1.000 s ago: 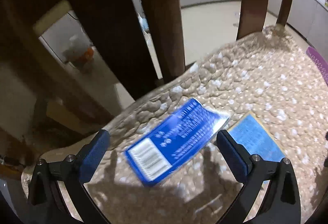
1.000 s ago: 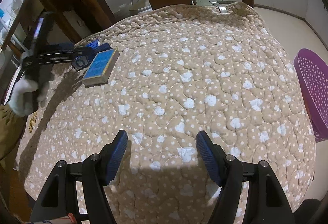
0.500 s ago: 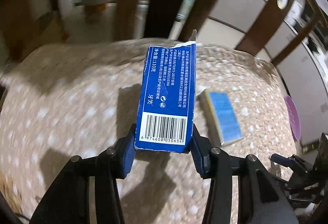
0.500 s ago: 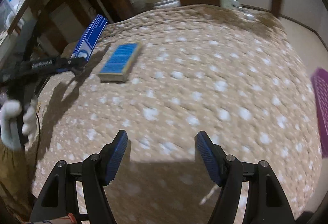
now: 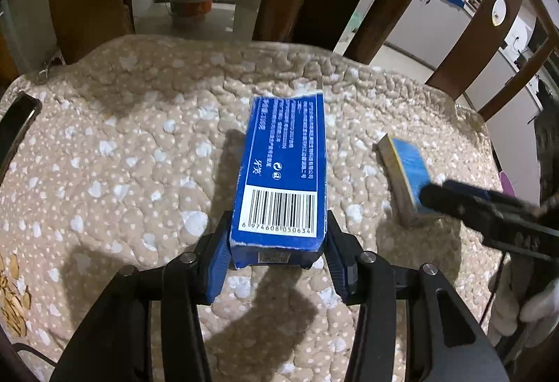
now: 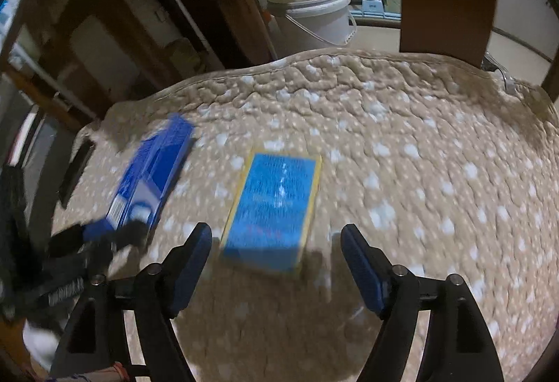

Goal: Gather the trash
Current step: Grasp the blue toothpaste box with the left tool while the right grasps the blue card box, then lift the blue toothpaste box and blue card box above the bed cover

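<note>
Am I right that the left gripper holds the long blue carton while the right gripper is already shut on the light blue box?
Not quite: the right gripper is open, its fingers either side of the light blue box, as the right wrist view shows. The left gripper does hold the long blue carton.

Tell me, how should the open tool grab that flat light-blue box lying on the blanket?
Judging by its pose, the light-blue box lies flat with its short end toward the right tool, which is open. Come down from above over that near end and close on the two long yellow-edged sides; they look narrower than the tool's opening. The quilted blanket is soft, so press in slightly.
</note>
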The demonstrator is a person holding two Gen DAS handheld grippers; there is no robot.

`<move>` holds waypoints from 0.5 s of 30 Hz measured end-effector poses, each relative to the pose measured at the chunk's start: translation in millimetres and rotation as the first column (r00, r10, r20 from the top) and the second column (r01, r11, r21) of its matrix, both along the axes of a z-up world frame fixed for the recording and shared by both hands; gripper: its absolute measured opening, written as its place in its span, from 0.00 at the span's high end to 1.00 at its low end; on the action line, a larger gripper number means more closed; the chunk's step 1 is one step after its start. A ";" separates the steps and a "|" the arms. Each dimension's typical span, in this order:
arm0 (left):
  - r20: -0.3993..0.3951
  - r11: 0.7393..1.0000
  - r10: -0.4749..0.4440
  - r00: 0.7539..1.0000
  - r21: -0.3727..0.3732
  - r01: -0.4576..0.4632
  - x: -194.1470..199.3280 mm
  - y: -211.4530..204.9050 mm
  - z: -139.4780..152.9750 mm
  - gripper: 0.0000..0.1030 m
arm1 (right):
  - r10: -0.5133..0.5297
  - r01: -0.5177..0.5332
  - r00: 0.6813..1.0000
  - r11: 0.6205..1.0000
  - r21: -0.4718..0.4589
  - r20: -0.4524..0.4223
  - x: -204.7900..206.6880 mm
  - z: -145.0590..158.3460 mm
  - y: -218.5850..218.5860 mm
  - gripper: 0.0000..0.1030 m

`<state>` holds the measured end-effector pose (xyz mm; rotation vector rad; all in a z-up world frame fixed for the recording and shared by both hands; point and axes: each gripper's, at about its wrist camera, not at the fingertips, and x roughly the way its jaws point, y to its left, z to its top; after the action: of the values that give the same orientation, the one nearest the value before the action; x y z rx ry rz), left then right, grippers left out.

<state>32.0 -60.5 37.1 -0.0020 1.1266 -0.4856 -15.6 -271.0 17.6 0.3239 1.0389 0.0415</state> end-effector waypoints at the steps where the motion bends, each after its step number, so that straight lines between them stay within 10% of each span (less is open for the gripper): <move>1: 0.003 1.000 -0.001 1.000 0.005 0.001 -0.3 -0.2 -0.6 0.54 | -0.005 0.005 1.000 1.000 -0.012 -0.011 5.5 -3.0 1.6 0.22; 7: 0.012 1.000 0.000 1.000 -0.008 0.000 4.1 -9.2 -10.5 0.39 | -0.027 0.022 0.999 0.993 -0.116 -0.044 23.4 -14.8 15.7 0.22; 10: 0.024 1.000 -0.015 1.000 -0.005 0.015 4.6 -14.8 -12.7 0.27 | 0.010 -0.019 0.999 0.986 -0.166 -0.053 25.6 -13.7 25.8 0.43; 15: 0.067 0.999 -0.015 0.998 0.042 0.012 1.6 -23.4 -14.4 0.37 | 0.016 -0.023 0.999 0.989 -0.149 -0.051 8.5 -10.6 25.2 0.43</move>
<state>33.6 -83.9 22.7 0.0574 1.0711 -0.4708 -7.0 -245.8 7.0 0.1793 1.0880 -0.0267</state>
